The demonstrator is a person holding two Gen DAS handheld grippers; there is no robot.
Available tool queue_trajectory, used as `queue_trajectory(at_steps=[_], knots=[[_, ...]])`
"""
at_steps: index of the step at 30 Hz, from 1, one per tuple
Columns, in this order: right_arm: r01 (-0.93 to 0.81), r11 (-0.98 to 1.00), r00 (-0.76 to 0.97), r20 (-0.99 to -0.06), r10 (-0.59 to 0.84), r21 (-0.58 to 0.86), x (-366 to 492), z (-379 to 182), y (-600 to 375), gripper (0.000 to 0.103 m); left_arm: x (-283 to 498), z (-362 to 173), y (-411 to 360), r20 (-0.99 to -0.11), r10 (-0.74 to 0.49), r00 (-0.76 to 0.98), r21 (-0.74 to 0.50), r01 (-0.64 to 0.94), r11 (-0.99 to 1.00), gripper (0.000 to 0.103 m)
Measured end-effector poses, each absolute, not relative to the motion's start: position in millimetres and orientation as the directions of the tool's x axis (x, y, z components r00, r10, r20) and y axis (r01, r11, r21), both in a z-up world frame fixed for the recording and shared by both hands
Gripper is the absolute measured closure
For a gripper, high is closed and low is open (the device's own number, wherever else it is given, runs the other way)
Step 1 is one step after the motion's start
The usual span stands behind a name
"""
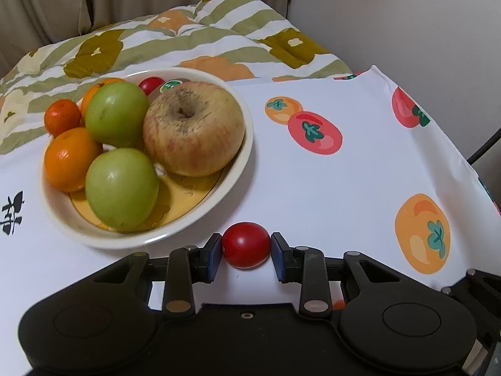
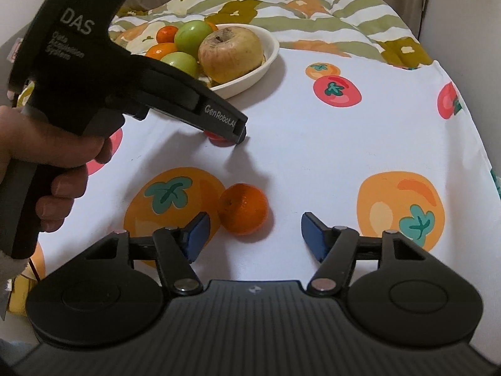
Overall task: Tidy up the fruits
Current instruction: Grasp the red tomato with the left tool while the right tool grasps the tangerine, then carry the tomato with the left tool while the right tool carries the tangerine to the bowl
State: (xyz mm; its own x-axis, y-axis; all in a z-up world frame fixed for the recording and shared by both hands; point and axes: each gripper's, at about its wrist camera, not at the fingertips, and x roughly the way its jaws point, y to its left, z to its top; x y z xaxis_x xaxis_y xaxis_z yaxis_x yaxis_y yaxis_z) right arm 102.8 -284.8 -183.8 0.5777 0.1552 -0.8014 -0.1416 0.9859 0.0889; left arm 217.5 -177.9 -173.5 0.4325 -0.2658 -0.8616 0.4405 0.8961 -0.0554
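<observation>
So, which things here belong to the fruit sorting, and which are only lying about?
Belong to the job:
- bowl of fruit
- cherry tomato between the left claw pads
- mandarin before the open right claw

Lying about:
- printed tablecloth
- flowered quilt

I count two green apples (image 1: 116, 113) (image 1: 121, 188), one big yellowish apple (image 1: 193, 127), four mandarins, three in the bowl (image 1: 200, 219) and one (image 2: 243, 208) between my right fingers, and two cherry tomatoes (image 1: 246, 244) (image 1: 151, 84).
</observation>
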Motion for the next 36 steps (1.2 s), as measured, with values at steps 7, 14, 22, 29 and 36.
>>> queue_trajectory(at_steps=[7, 14, 22, 29, 36], knots=[[-0.167, 0.983, 0.573, -0.803, 0.160, 0.077, 107.1, -185.7, -281.5, 0.030, 207.2, -171.4, -165.3, -0.866, -0.273, 0.419, -0.065, 0.447, 0.892, 0.066], [-0.190, 0.980, 0.582, -0.797, 0.161, 0.058, 111.7, -183.7, -281.6, 0.034, 198.0, -164.4, -149.6, -0.860, -0.263, 0.437, -0.063, 0.419, 0.906, 0.066], [-0.230, 0.972, 0.572, -0.802, 0.174, 0.047, 119.6, -183.1, -271.3, 0.051, 189.0, -148.7, -129.3, -0.842, -0.254, 0.475, -0.073, 0.366, 0.928, 0.066], [-0.240, 0.969, 0.584, -0.788, 0.197, 0.064, 126.3, -168.0, -267.0, 0.051, 185.5, -129.5, -110.2, -0.821, -0.261, 0.508, -0.103, 0.318, 0.943, 0.066], [-0.263, 0.963, 0.615, -0.760, 0.211, 0.055, 144.2, -141.8, -260.9, 0.051, 192.8, -105.9, -90.0, -0.784, -0.254, 0.567, -0.129, 0.251, 0.959, 0.066]])
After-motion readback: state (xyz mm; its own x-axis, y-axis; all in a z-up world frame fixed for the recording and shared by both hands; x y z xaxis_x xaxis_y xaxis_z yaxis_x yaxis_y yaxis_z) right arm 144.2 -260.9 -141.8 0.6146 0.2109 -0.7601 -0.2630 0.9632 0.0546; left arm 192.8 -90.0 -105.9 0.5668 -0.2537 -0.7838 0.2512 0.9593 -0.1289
